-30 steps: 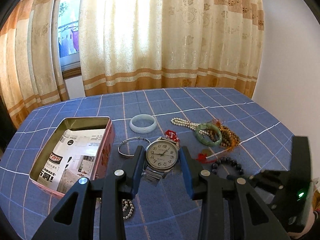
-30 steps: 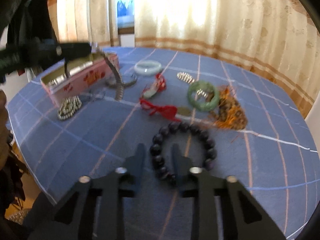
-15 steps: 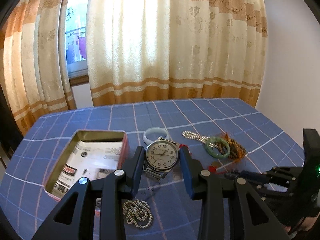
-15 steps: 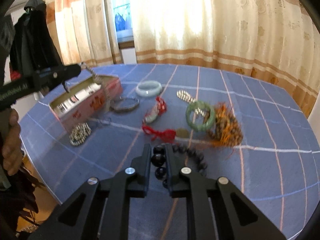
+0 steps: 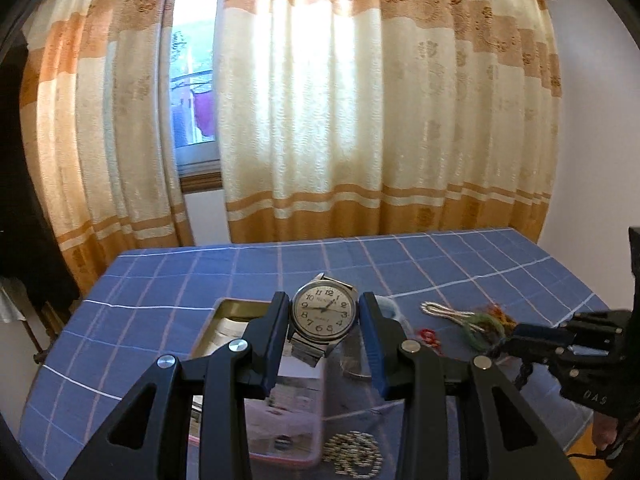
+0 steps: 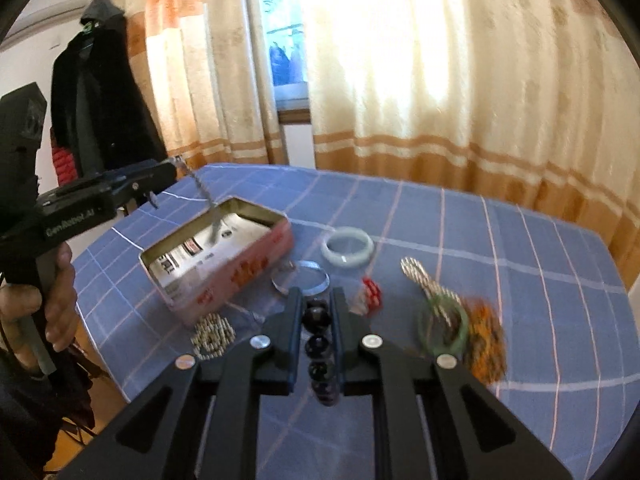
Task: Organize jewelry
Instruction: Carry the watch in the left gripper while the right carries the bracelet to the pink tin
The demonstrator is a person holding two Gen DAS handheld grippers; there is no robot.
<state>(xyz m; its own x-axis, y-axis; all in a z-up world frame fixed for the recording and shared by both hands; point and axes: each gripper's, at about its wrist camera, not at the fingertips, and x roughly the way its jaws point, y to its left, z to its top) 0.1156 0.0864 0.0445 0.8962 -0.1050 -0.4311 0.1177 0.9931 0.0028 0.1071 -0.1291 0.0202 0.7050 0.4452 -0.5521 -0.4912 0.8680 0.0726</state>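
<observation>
My left gripper (image 5: 324, 316) is shut on a silver wristwatch (image 5: 324, 312) with a white dial, held in the air above the open pink tin (image 5: 280, 404). In the right wrist view the left gripper (image 6: 170, 168) hangs over the tin (image 6: 224, 264) with the watch band (image 6: 204, 196) dangling. My right gripper (image 6: 316, 312) is shut on a dark bead bracelet (image 6: 318, 344), lifted off the table. The right gripper also shows in the left wrist view (image 5: 516, 334).
On the blue checked tablecloth (image 6: 500, 240) lie a white bangle (image 6: 347, 246), a thin silver bangle (image 6: 300, 280), a red charm (image 6: 370, 290), a pearl strand (image 6: 424, 280), a green bangle (image 6: 444, 326), brown beads (image 6: 486, 340) and a metal bead chain (image 6: 212, 336). Curtains behind.
My left gripper has risen with the watch and moved left over the tin. My right gripper closed on the dark bead bracelet and lifted it off the table.
</observation>
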